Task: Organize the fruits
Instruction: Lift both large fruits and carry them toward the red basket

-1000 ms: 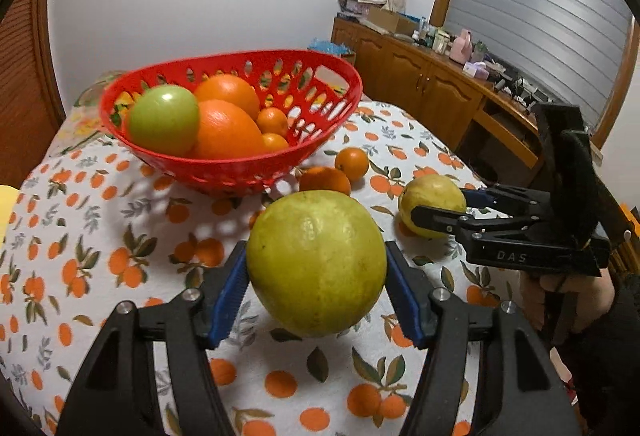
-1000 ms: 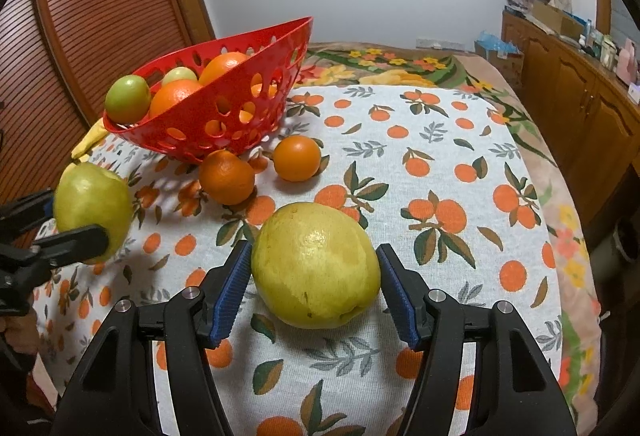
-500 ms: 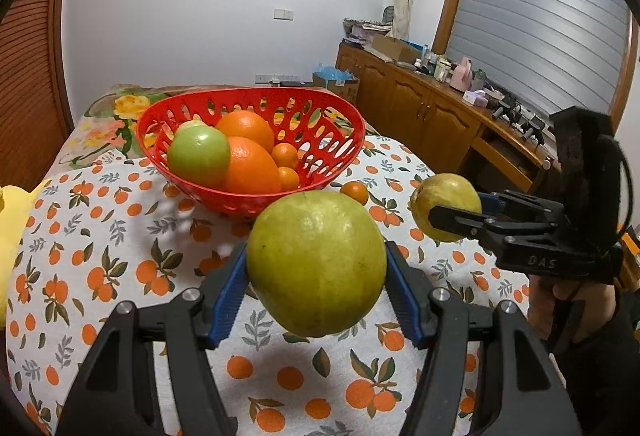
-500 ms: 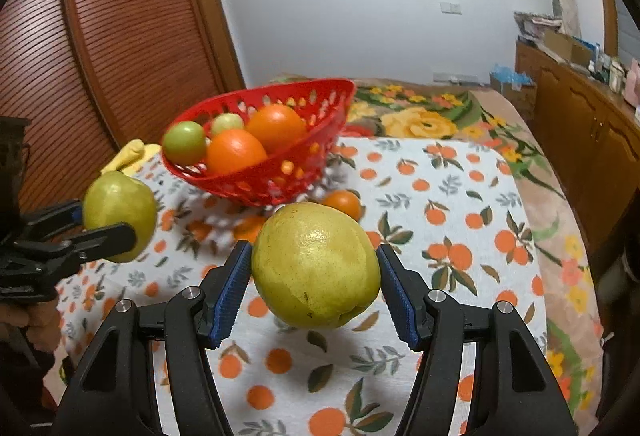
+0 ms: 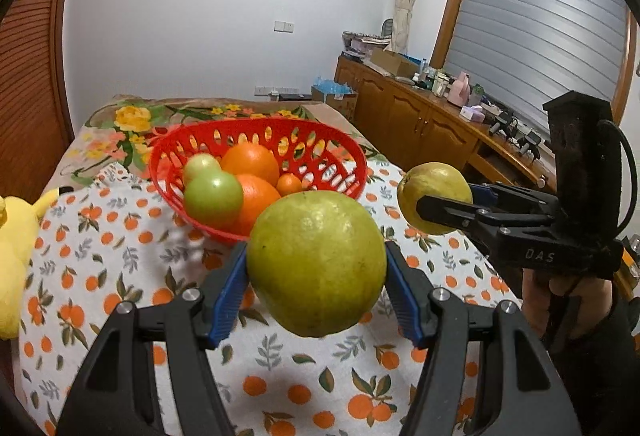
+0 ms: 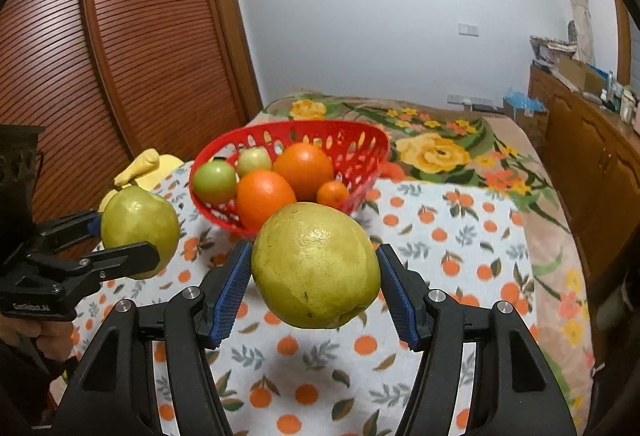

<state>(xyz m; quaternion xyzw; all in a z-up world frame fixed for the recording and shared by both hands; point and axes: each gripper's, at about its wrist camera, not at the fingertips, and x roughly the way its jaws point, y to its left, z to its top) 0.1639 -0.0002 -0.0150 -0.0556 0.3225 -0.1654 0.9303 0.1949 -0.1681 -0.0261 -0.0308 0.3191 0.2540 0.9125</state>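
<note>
Left wrist view
- Left gripper (image 5: 316,292): closing its blue pads on the left-hand pear (image 5: 316,263), which is hanging in the air above the orange-print cloth (image 5: 100,276).
- Right gripper (image 5: 448,210): showing at the right edge, gripping the right-hand pear (image 5: 434,196) at about the same height.
- Red basket (image 5: 256,128): sitting on the cloth beyond both fruits, already carrying oranges (image 5: 250,164) and green apples (image 5: 212,198).
- Yellow plush toy (image 5: 16,260): lying at the left edge, cut off by the frame.

Right wrist view
- Right gripper (image 6: 316,292): clamping the right-hand pear (image 6: 316,270) across its widest part, clear of the cloth.
- Left gripper (image 6: 116,240): entering from the left, holding the left-hand pear (image 6: 138,224).
- Red basket (image 6: 288,132): standing ahead, between the two held fruits and the flowered blanket (image 6: 440,152).

Handling
- Pears: likely firm, fairly heavy and smooth-skinned (so prone to bruising and to rolling once released); gripping across the belly, as now, is looking sound.
- Basket: perforated plastic, probably light and apt to be shifting if bumped.

Hard to make out
- Basket floor: hidden under fruit, so free room inside is uncertain.
- Any loose fruit near the basket: possibly screened by the held pears; I cannot tell.
- Hands: mostly cut off at the frame edges.
</note>
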